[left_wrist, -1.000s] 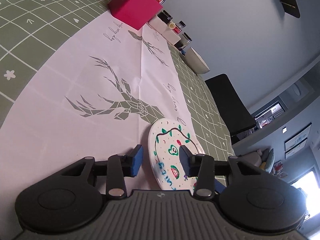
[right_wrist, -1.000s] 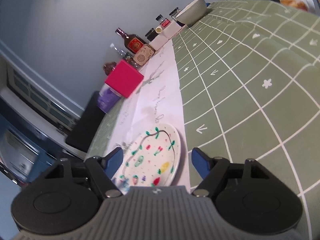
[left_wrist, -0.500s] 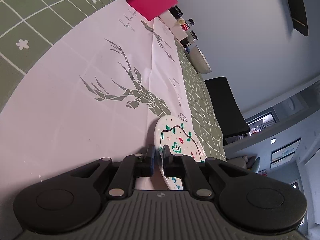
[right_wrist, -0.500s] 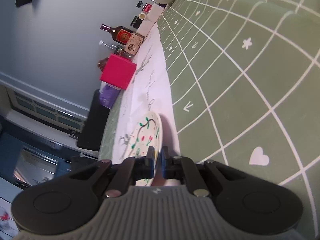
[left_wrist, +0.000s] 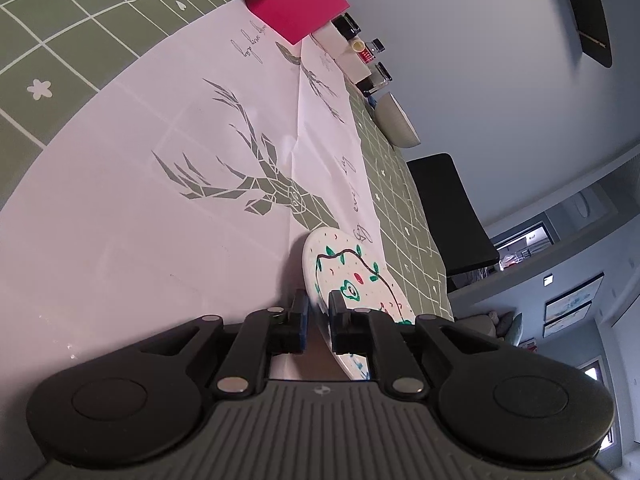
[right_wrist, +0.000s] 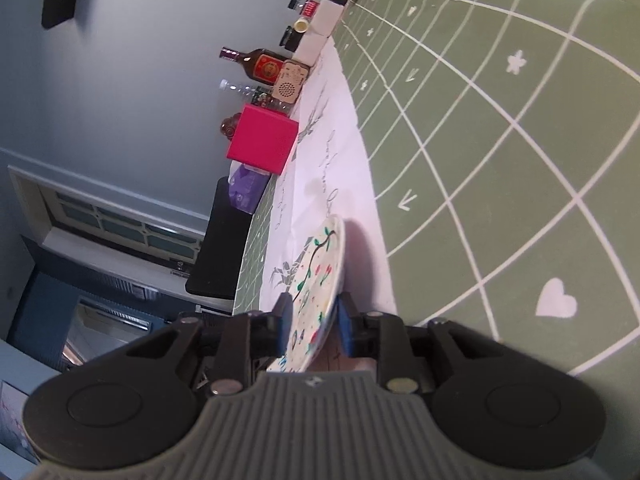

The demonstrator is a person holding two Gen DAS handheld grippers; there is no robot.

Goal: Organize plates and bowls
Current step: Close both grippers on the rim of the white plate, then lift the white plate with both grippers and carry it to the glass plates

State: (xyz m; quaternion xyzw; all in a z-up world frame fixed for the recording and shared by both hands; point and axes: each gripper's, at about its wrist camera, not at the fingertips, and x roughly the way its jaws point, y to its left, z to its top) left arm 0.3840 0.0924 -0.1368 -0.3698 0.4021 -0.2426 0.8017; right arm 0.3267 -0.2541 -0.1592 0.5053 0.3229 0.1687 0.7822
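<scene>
In the left wrist view my left gripper [left_wrist: 318,312] pinches the near rim of a white plate [left_wrist: 352,276] painted with a green vine and fruit. Its jaws are opening slightly with the rim still pressed between them. The plate stands tipped up off the white deer-print runner [left_wrist: 160,240]. In the right wrist view my right gripper [right_wrist: 314,320] holds a white painted plate [right_wrist: 320,264] by its near rim. Those jaws are opening too, the plate slanting between the pads and casting a shadow on the runner. A pale bowl [left_wrist: 396,124] lies on its side far along the table.
A pink box [left_wrist: 296,4], a brown bottle [right_wrist: 256,64], small jars and white boxes line the table's far side. A green gridded tablecloth [right_wrist: 500,160] spreads beside the runner. A black chair [left_wrist: 448,216] stands past the table edge.
Both grippers stood open around the plates a second ago and have since shut on the rims. Both views have rolled. The right jaws have widened a little over the last half second.
</scene>
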